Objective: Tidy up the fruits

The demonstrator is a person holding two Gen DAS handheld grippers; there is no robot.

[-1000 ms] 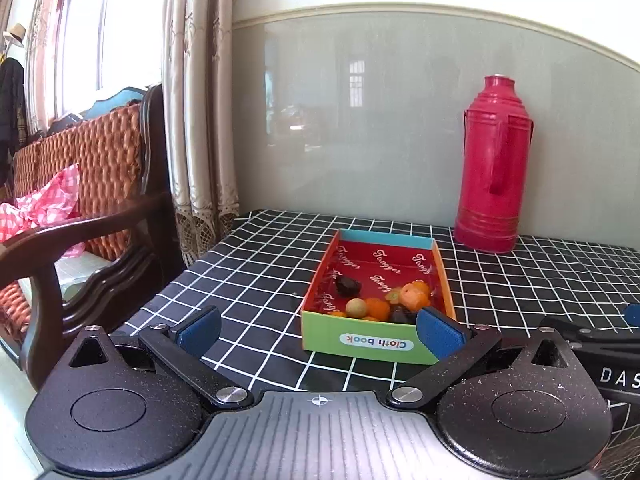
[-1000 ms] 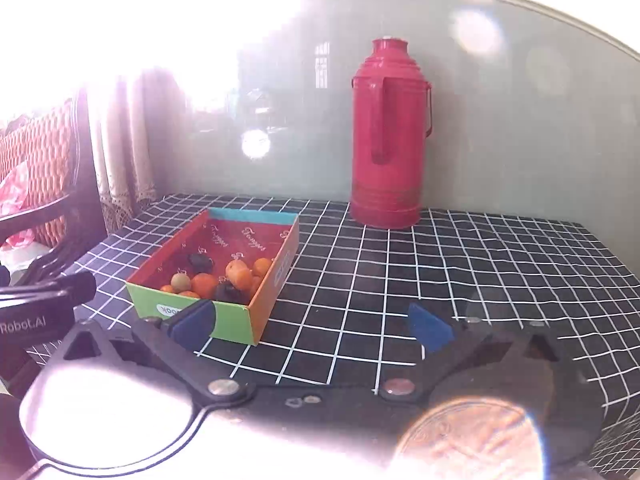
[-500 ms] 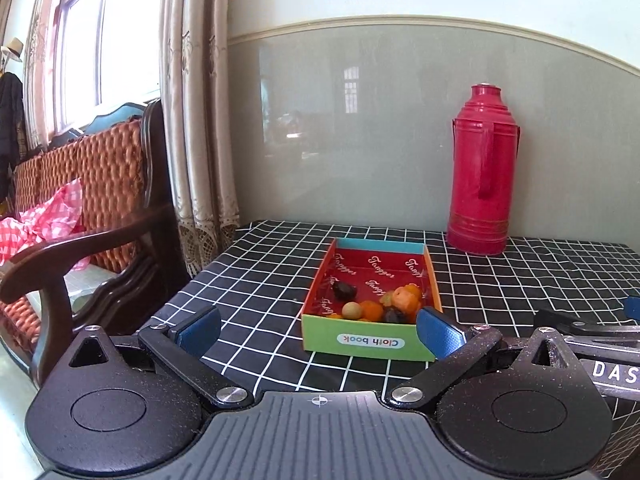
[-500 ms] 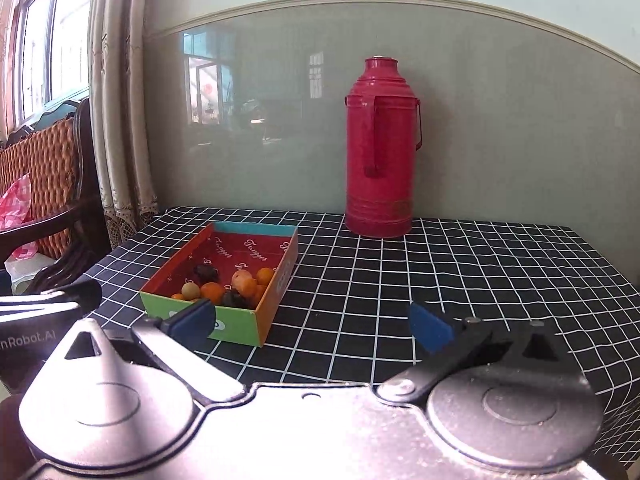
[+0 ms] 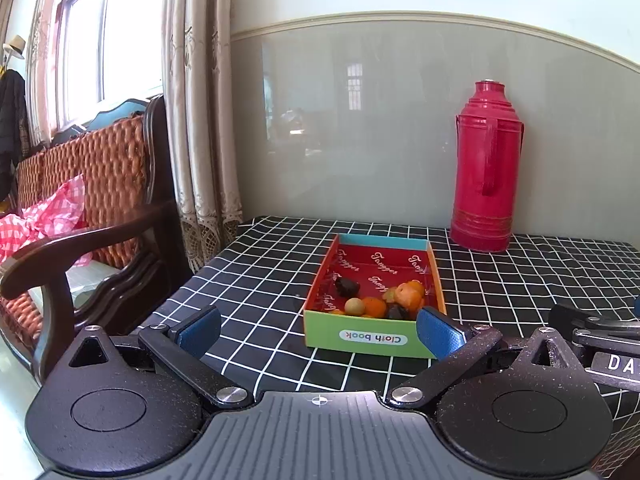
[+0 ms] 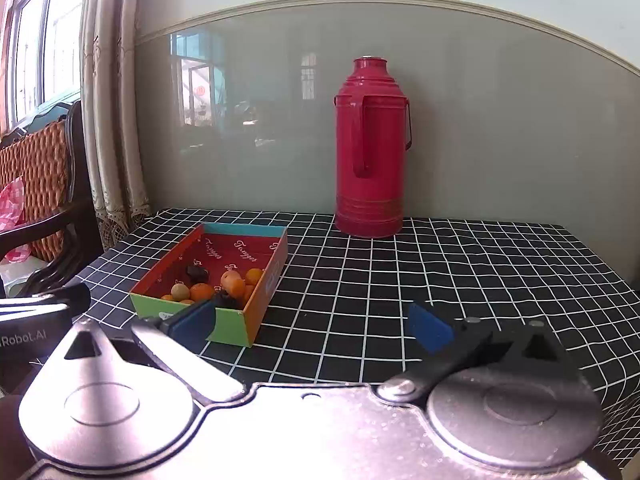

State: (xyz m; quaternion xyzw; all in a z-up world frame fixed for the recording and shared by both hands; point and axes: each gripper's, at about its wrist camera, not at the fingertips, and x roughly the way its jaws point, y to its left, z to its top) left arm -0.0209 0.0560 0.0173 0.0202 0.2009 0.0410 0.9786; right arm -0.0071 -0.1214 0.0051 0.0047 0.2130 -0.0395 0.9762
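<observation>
Toward the left edge of the black-and-white checked tablecloth [image 5: 280,264], a shallow cardboard box [image 5: 374,338] sits flat, its green front wall printed "Cloth book" (the words read upside down from the left wrist view) and its red lining lettered in white script. Inside, the small fruits [image 5: 394,300] crowd against the front wall: several orange ones, a pale yellowish round one [image 5: 354,306], and dark pieces, one dark piece [image 5: 346,286] lying slightly apart toward the box's left wall. Just in front of the box, the left gripper [image 5: 318,330] is held with its blue-padded jaws spread wide, nothing between them, the right pad overlapping the box's near right corner in view. Beside it, the right gripper [image 6: 312,326] also has its jaws wide apart and empty, facing bare cloth to the right of the box. Near the back edge, against the grey-green wall, a red thermos flask [image 6: 370,152] stands upright, well apart from the box. Off the left edge, a dark wooden armchair [image 5: 100,216] with a woven back stands beside lace-trimmed curtains [image 5: 200,120], with pink checked fabric [image 5: 44,220] on its seat.
</observation>
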